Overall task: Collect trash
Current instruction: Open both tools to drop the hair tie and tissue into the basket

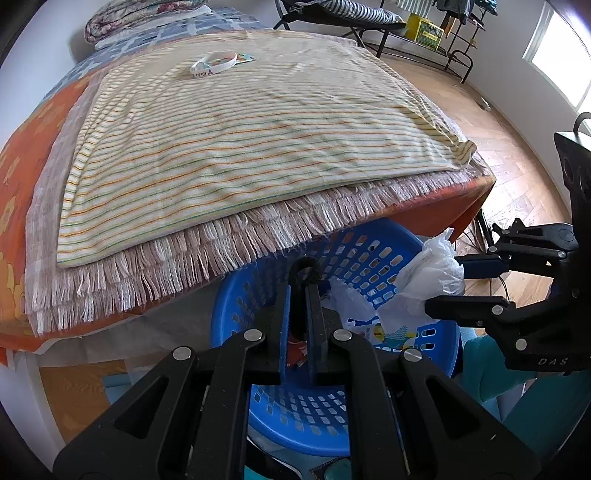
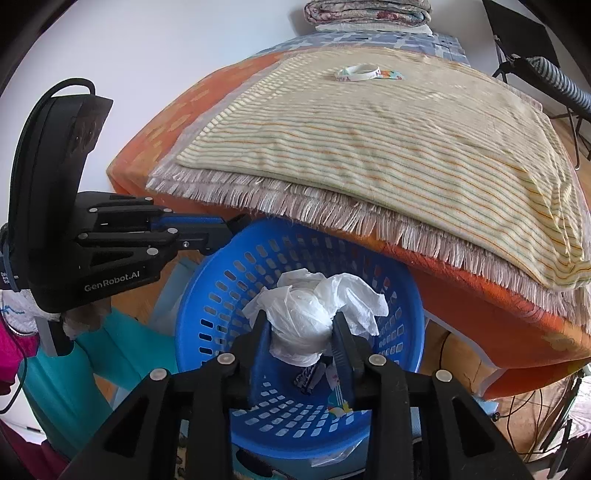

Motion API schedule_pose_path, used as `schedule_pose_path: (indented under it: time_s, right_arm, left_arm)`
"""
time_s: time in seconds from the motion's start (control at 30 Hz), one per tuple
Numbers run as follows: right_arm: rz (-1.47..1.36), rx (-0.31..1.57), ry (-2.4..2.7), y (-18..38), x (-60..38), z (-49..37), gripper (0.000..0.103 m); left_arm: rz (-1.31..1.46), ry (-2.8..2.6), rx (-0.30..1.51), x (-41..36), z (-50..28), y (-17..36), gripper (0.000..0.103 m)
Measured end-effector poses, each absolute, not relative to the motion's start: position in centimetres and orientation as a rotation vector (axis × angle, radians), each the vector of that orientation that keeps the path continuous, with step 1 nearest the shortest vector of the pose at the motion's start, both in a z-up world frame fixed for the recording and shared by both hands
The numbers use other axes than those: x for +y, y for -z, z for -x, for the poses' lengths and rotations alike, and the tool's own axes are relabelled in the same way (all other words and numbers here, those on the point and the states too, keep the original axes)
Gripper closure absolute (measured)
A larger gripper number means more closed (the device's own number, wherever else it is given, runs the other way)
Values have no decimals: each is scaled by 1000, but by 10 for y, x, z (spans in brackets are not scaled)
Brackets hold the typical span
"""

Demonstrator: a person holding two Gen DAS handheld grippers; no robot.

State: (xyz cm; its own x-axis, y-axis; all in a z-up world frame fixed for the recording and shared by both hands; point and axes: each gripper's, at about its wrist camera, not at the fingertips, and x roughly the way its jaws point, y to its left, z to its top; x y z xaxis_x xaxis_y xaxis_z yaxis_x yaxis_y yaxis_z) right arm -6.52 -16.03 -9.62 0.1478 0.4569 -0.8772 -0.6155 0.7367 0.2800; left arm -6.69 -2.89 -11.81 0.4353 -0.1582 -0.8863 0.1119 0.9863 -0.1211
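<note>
A blue perforated basket [image 1: 369, 258] [image 2: 207, 280] stands on the floor, partly tucked under the table edge. My right gripper [image 2: 302, 328] [image 1: 443, 286] hangs over it, shut on a crumpled white paper wad [image 2: 310, 310] [image 1: 424, 273]. My left gripper [image 1: 303, 280] [image 2: 238, 223] is over the basket's rim, shut on a small black loop [image 1: 304, 266]. Wrappers [image 2: 338, 406] and a dark item [image 2: 306, 376] lie in the basket's bottom. Far back on the striped cloth rest a white band [image 1: 212, 63] [image 2: 356, 72] and a colourful wrapper [image 1: 245, 57] [image 2: 391, 75].
The table carries an orange cover [image 2: 480, 295], a fringed mat [image 1: 166, 266] and the striped cloth [image 1: 240, 140]. Folded blankets [image 2: 369, 11] sit at its far end. A teal seat [image 2: 122, 343] stands beside the basket. Cables [image 2: 524, 406] lie under the table, and a black rack [image 1: 424, 37] stands by the wall.
</note>
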Motion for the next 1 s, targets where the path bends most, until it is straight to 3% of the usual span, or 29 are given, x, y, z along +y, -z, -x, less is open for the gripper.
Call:
schedule_pose_path:
  time_s: [0.23, 0.33, 0.5, 0.57, 1.0]
  right_arm:
    - [160, 1200, -761, 98, -162, 64, 56]
    - [157, 1203, -752, 98, -163, 63, 53]
    - [143, 1206, -730, 98, -166, 61, 43]
    - [139, 1206, -723, 98, -167, 60, 41]
    - [142, 1188, -671, 96, -170, 54, 23]
  left_arm:
    - [43, 171, 1123, -31, 65, 121, 95]
    - [50, 170, 1121, -30, 65, 121, 79]
    - [54, 165, 1122, -30, 64, 121, 74]
    - [61, 163, 1121, -28, 64, 121, 60]
    - [121, 117, 1084, -14, 61, 110, 59]
